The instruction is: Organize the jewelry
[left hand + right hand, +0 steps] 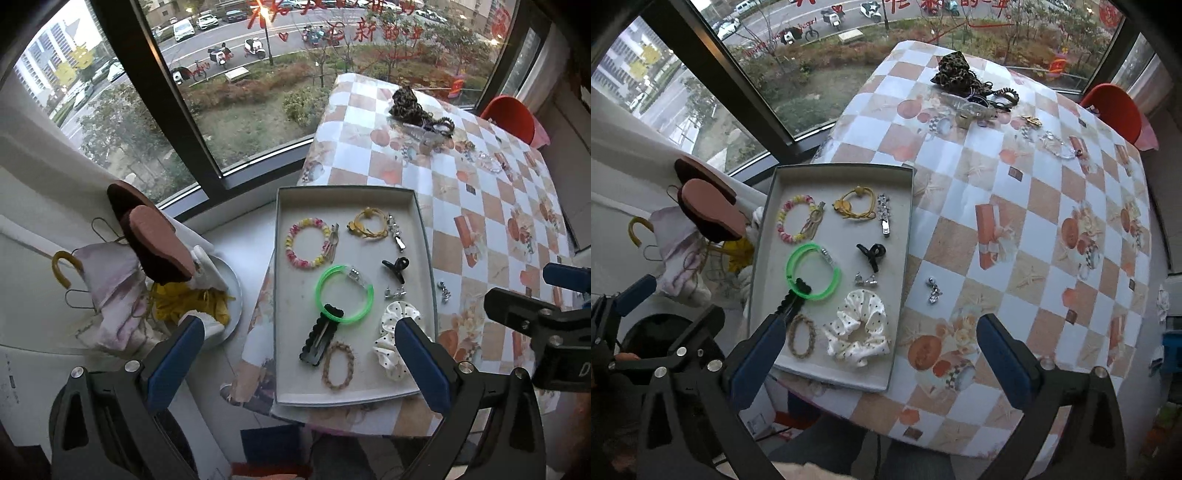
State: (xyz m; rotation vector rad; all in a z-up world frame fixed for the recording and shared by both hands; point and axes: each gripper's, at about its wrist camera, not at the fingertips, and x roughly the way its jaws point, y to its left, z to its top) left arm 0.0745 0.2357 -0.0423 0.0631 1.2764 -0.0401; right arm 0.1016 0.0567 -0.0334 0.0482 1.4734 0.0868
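Observation:
A grey tray (284, 295) (901, 280) on the checkered table holds a green bangle (345, 293) (812, 271), a bead bracelet (306, 243), a yellow cord tie (855, 208), a black claw clip (871, 254), a black snap clip (321, 336), a braided ring (802, 335) and a white dotted scrunchie (858, 328). A small silver earring (933, 290) (443, 291) lies on the cloth beside the tray. My left gripper (299, 354) is open above the tray's near end. My right gripper (881, 350) is open above the tray's near right corner.
More hair ties, clips and bracelets (982, 99) lie in a pile at the table's far side near a leopard scrunchie (406, 103). A red chair (1115, 110) stands behind. Left of the table, a round plate (236, 295) with cloths, hangers and slippers (159, 240) sits by the window.

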